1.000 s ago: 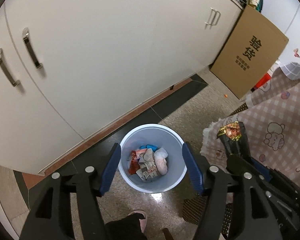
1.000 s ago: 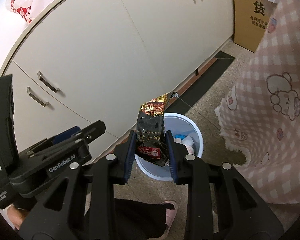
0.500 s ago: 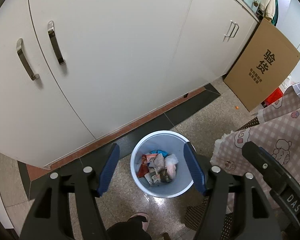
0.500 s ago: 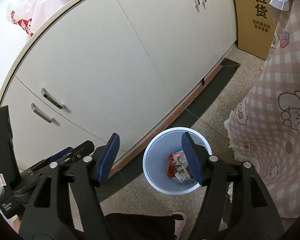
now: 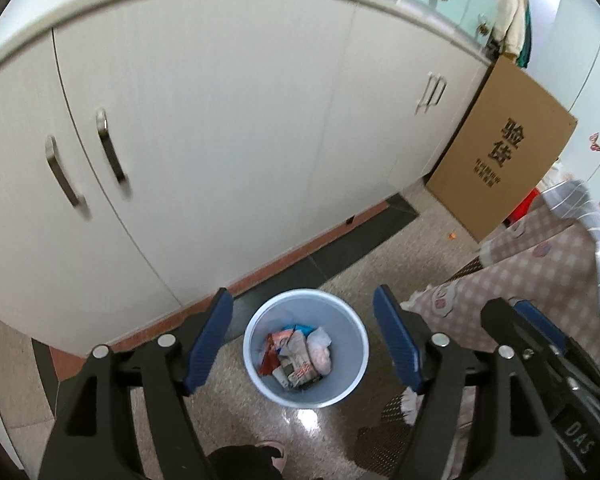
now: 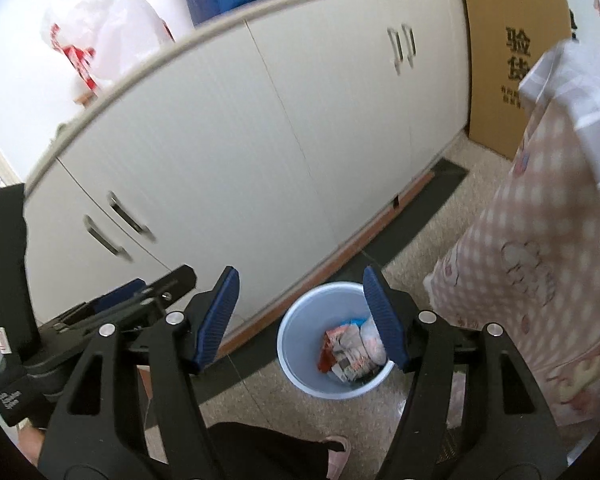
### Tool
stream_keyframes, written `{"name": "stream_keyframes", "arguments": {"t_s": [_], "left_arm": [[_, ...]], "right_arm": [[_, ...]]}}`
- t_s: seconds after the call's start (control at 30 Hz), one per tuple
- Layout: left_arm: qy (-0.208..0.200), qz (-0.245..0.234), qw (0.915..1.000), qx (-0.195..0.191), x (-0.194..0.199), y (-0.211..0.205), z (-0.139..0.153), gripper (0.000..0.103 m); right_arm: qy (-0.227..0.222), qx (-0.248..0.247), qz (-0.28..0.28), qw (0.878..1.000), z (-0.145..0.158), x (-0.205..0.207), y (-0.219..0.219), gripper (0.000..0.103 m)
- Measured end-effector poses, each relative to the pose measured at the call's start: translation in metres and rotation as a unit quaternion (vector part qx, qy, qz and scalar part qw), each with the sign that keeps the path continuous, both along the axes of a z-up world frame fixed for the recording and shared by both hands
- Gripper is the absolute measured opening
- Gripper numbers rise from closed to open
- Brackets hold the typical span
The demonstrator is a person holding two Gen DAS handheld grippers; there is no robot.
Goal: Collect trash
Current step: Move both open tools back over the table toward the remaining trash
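Wrappers (image 5: 296, 354) fill the blue wastebasket (image 5: 342, 394) at lower centre. Left tool (image 5: 303, 338) gapes wide, just opening further, empty. Right tool (image 6: 300, 320) wide, empty.

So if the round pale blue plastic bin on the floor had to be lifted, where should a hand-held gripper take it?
Grip the round pale blue plastic bin by its thin upper rim, coming straight down from above, one finger inside and one outside. It stands upright and open-topped; the near rim looks best, since the white cabinet stands close behind it.
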State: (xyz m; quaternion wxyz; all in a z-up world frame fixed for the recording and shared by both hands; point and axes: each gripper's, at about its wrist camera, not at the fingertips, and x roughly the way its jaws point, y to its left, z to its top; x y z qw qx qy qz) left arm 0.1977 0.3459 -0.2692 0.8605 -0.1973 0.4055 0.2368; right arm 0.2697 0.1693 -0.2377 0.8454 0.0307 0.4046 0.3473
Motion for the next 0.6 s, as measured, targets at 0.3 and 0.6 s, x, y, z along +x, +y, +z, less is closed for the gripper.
{"name": "stream_keyframes", "arguments": {"t_s": [0.3,0.6], "left_arm": [[-0.069,-0.05,0.996,0.025,0.02,-0.048,0.081,0.075],[-0.085,-0.196,0.9759,0.041,0.106,-0.16,0.148,0.078]], "right_arm": [[-0.039,0.066,-0.026,0.997,0.079,0.004,-0.068,0.065],[-0.078,0.04,-0.1,0.991,0.139,0.052,-0.181,0.067]]}}
